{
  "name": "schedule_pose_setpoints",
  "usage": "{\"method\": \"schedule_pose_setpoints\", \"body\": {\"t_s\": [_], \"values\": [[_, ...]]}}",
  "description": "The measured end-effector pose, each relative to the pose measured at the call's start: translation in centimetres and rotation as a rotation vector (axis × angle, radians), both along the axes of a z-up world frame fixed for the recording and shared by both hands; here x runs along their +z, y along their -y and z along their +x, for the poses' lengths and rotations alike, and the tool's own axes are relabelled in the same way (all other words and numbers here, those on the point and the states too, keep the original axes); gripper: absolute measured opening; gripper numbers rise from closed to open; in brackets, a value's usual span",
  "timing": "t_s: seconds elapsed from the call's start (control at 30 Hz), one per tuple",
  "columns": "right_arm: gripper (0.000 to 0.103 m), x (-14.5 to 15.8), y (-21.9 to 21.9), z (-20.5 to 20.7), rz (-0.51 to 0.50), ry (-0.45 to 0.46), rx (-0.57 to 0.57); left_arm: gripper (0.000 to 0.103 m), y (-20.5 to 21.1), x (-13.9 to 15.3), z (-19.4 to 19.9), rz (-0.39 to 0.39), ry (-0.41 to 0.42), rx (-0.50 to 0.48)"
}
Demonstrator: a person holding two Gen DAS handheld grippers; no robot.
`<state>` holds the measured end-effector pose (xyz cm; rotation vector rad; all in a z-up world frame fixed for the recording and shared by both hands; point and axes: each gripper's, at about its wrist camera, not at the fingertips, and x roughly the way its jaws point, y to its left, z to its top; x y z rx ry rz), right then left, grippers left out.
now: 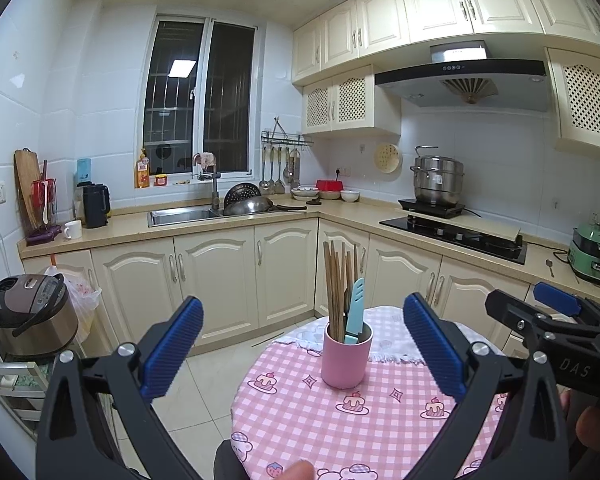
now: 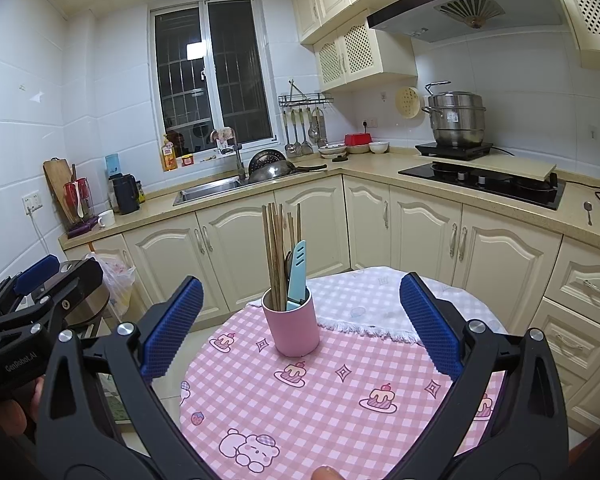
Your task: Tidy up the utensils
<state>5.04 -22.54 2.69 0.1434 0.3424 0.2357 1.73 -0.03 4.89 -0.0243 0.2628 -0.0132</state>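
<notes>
Utensils, "GenRobot.AI" left claw

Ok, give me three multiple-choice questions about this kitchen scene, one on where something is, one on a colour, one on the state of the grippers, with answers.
1. Where does the round pink utensil cup stand?
A. in the sink
B. on the pink checked tablecloth of the round table
C. on the stove

2. What colour is the plastic knife in the cup beside the wooden chopsticks?
A. light blue
B. red
C. yellow

3. How do the left gripper and right gripper stand?
A. both shut on chopsticks
B. one shut on the cup
C. both open, holding nothing

Answers: 1 B, the cup sits upright on the cloth in both views. 2 A, its light blue sheath sticks out of the cup. 3 C, the blue pads stand wide apart on either side of the cup with nothing between them touching.
</notes>
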Motion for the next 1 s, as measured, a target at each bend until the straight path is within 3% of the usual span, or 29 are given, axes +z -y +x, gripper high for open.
{"method": "schedule_pose_setpoints", "body": {"t_s": [0.33, 0.67, 1.0], "values": [[0.097, -0.3, 0.0, 0.1, -0.005, -0.005, -0.004, 0.098, -0.4, -0.3, 0.2, -0.022, -0.016, -0.001], [0.097, -0.7, 0.1, 0.2, -0.005, -0.012, 0.0, 0.098, 0.2, -0.2, -0.5, 0.005, 0.038, 0.016], [0.097, -1.2, 0.4, 0.4, -0.011, -0.02, 0.008, 0.098, -0.7, -0.6, 0.3, -0.029, -0.014, 0.02]]}}
